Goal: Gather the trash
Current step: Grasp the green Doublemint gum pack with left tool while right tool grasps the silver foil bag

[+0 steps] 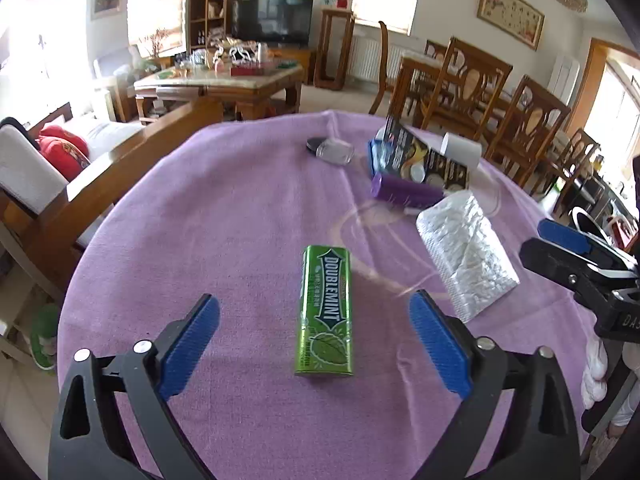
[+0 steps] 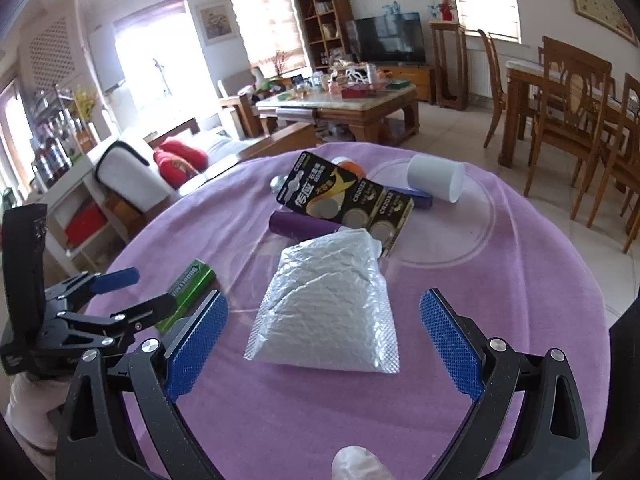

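A green Doublemint gum box (image 1: 326,312) lies flat on the purple tablecloth (image 1: 224,208), between the fingers of my open left gripper (image 1: 314,322), which hovers just above it. It also shows in the right wrist view (image 2: 188,292). A silver bubble-wrap pouch (image 2: 324,300) lies in front of my open right gripper (image 2: 324,320); it shows in the left wrist view (image 1: 466,252) too. Behind it lie a purple tube (image 2: 304,226), a black coin-battery card (image 2: 344,200) and a white paper cup (image 2: 436,178) on its side.
A small clear bottle with a dark cap (image 1: 330,149) lies at the table's far side. A wooden-armed sofa (image 1: 60,184) stands left of the table, dining chairs (image 1: 528,124) to the right. The left gripper shows in the right wrist view (image 2: 124,292).
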`<state>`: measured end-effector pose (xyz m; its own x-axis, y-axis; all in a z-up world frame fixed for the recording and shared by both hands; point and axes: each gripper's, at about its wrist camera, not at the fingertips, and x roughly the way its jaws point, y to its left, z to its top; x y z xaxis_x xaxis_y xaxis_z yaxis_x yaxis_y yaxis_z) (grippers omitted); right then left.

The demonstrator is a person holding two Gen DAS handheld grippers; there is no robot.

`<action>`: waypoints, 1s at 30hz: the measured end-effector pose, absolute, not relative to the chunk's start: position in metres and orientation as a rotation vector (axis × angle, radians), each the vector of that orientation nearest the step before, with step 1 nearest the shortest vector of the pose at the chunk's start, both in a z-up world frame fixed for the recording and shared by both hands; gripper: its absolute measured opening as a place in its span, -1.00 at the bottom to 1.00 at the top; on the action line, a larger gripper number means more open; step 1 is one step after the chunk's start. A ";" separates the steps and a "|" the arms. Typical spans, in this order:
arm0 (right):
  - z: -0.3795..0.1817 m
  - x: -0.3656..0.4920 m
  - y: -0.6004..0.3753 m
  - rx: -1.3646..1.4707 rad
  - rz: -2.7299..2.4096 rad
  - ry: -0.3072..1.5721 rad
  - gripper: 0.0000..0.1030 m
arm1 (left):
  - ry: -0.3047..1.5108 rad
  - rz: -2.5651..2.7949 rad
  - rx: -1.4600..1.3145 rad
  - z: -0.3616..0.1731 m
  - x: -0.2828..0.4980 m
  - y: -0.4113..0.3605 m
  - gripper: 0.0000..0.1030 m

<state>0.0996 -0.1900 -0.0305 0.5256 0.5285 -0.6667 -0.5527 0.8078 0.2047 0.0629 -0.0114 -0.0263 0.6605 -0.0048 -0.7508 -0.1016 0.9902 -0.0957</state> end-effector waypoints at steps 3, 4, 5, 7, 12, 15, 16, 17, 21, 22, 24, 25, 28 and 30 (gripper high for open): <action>-0.039 0.109 -0.172 -0.080 0.629 0.812 0.90 | 0.904 0.032 -0.149 -0.036 0.070 -0.010 0.44; -0.040 0.112 -0.167 -0.090 0.629 0.816 0.90 | 0.921 0.020 -0.155 -0.039 0.071 -0.010 0.34; -0.042 0.114 -0.163 -0.103 0.627 0.819 0.90 | 0.926 0.016 -0.154 -0.040 0.071 -0.011 0.26; -0.046 0.120 -0.160 -0.132 0.616 0.821 0.90 | 0.925 0.013 -0.133 -0.040 0.070 -0.011 0.12; -0.062 0.133 -0.144 -0.186 0.584 0.870 0.90 | 0.933 0.013 -0.094 -0.040 0.072 -0.012 0.05; -0.071 0.141 -0.137 -0.190 0.586 0.900 0.90 | 0.945 0.007 -0.031 -0.040 0.076 -0.016 0.05; -0.073 0.142 -0.136 -0.188 0.597 0.908 0.90 | 0.946 0.011 -0.026 -0.040 0.078 -0.016 0.05; -0.075 0.141 -0.135 -0.190 0.602 0.909 0.89 | 0.946 0.013 -0.020 -0.040 0.079 -0.015 0.05; -0.075 0.136 -0.133 -0.220 0.589 0.885 0.50 | 0.947 0.039 0.025 -0.040 0.079 -0.016 -0.23; -0.075 0.134 -0.134 -0.224 0.591 0.880 0.42 | 0.945 0.036 0.023 -0.040 0.078 -0.015 -0.40; -0.074 0.130 -0.137 -0.218 0.598 0.882 0.22 | 0.942 0.023 0.006 -0.039 0.078 -0.011 -0.41; -0.074 0.129 -0.139 -0.212 0.602 0.883 0.19 | 0.940 0.017 -0.005 -0.039 0.078 -0.009 -0.41; -0.071 0.126 -0.150 -0.177 0.615 0.889 0.13 | 0.926 0.001 -0.041 -0.035 0.076 -0.004 -0.41; -0.066 0.119 -0.159 -0.148 0.625 0.873 0.11 | 0.882 -0.019 -0.062 -0.029 0.070 -0.002 -0.41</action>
<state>0.1194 -0.1590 -0.0657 0.4781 0.4508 -0.7538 -0.5679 0.8133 0.1262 0.0701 -0.0018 -0.0289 0.6355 -0.0420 -0.7710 -0.0090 0.9980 -0.0618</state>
